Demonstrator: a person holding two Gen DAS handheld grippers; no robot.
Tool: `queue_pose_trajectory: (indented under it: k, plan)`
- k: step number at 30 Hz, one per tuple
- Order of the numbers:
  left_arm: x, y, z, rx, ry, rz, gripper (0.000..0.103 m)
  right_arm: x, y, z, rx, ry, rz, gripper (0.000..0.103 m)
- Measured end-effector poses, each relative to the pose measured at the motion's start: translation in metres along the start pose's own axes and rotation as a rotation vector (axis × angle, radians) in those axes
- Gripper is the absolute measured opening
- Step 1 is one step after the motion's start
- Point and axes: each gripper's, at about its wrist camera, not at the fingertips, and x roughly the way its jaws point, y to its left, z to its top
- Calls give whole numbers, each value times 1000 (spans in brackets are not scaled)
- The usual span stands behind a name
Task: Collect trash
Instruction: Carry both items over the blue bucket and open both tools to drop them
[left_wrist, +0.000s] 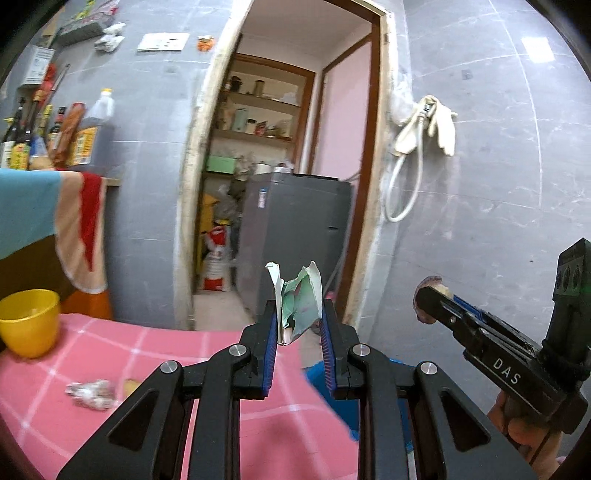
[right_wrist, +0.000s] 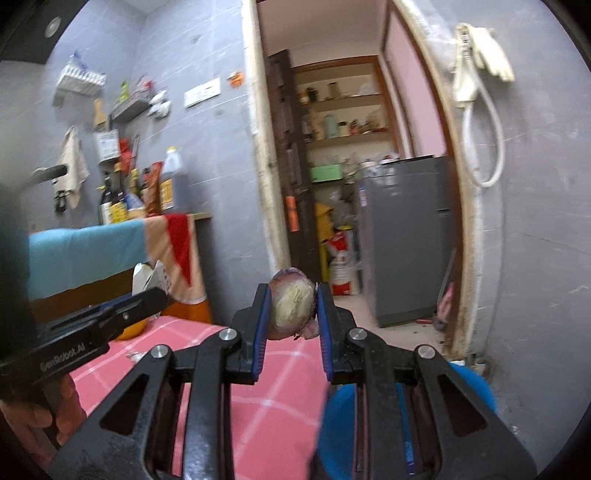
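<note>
My left gripper (left_wrist: 298, 314) is shut on a crumpled green and white paper wrapper (left_wrist: 300, 302), held up above the edge of the pink checked tablecloth (left_wrist: 110, 354). In the right wrist view my right gripper (right_wrist: 289, 306) is shut on a purple-skinned onion piece (right_wrist: 291, 306) with a pale cut face. The right gripper (left_wrist: 428, 295) also shows at the right of the left wrist view, with the onion piece (left_wrist: 432, 282) at its tip. The left gripper's finger (right_wrist: 144, 301) reaches in from the left of the right wrist view. A crumpled whitish scrap (left_wrist: 92, 393) lies on the tablecloth.
A blue bin (right_wrist: 476, 391) stands on the floor below the right gripper, beside the table edge. A yellow cup (left_wrist: 29, 321) sits at the table's left. Bottles (left_wrist: 55, 133) crowd a counter draped with a cloth. Ahead, a doorway shows a grey fridge (left_wrist: 295, 236) and shelves.
</note>
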Motion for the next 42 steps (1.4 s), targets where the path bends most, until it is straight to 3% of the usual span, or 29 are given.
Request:
queue_pose_trajectory:
  k: [9,19,25,32,42]
  plan:
    - [52,-41,-3,-12,78,-97,19,-10,-45,0,6,20,-155,34]
    - [118,-59,-17,-78,314,-145,19,1,-89,-13,88,152,-234,34]
    - [134,-63,-30,-97,386,-146,21,7,-100,-20,101,211,-256,34]
    - [141,-61,-41,-115,441,-139,32,16,-110,-27,132,279,-268,35]
    - [138,-50,-46,-124,460,-112,51,27,-113,-32,156,333,-269,36]
